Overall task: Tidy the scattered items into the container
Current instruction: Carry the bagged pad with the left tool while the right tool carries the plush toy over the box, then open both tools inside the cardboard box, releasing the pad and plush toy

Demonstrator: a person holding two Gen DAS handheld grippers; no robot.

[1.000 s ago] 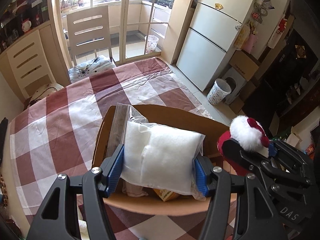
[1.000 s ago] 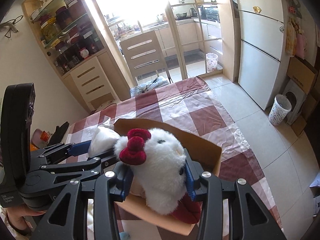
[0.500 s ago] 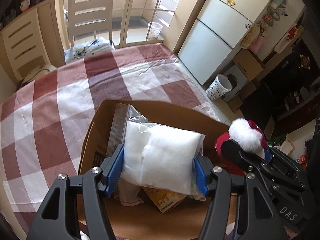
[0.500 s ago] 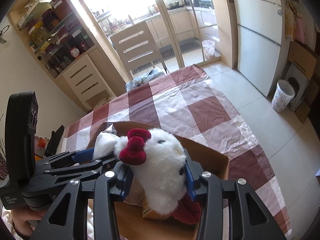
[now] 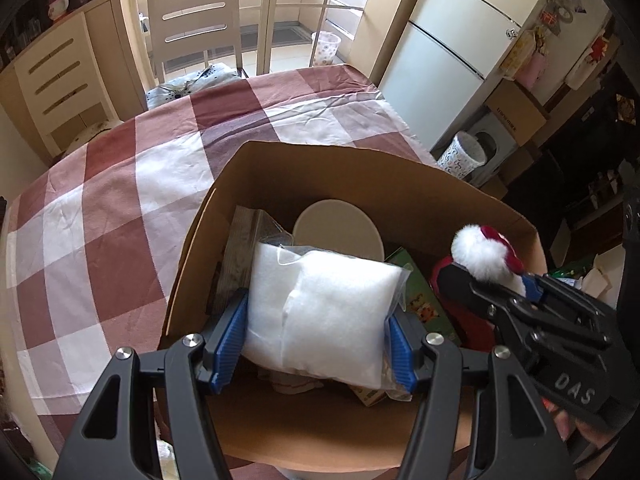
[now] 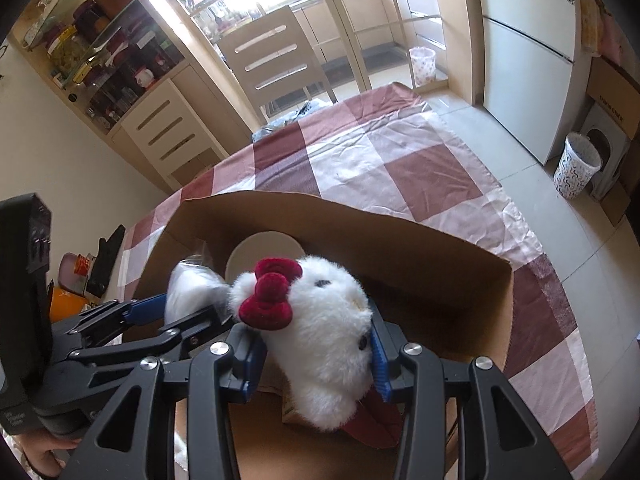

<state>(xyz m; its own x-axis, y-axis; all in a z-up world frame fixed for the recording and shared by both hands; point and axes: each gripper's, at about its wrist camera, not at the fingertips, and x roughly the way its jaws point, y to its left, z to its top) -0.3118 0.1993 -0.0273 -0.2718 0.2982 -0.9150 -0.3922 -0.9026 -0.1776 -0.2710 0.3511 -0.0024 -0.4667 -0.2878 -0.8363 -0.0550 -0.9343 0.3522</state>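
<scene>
My left gripper (image 5: 316, 332) is shut on a white padded pack in clear plastic (image 5: 324, 312), held inside the open cardboard box (image 5: 360, 172). To its right, my right gripper (image 6: 316, 344) is shut on a white plush toy with a red bow (image 6: 320, 320), also down within the box (image 6: 360, 220). The right gripper (image 5: 492, 276) shows in the left wrist view with the plush (image 5: 476, 252) in it. The left gripper (image 6: 180, 312) appears in the right wrist view with the pack (image 6: 188, 284). Below lie a round white lid (image 5: 336, 228), a green packet (image 5: 420, 300) and other items.
The box stands on a table with a red and white checked cloth (image 5: 140, 184). A wooden chair (image 5: 196, 28) is at the far side, a drawer cabinet (image 5: 52, 76) at the left, a fridge (image 5: 448, 52) and a patterned bin (image 5: 460, 156) at the right.
Both grippers have sunk into the box with their loads. The box's inside and the items on its floor now show more fully.
</scene>
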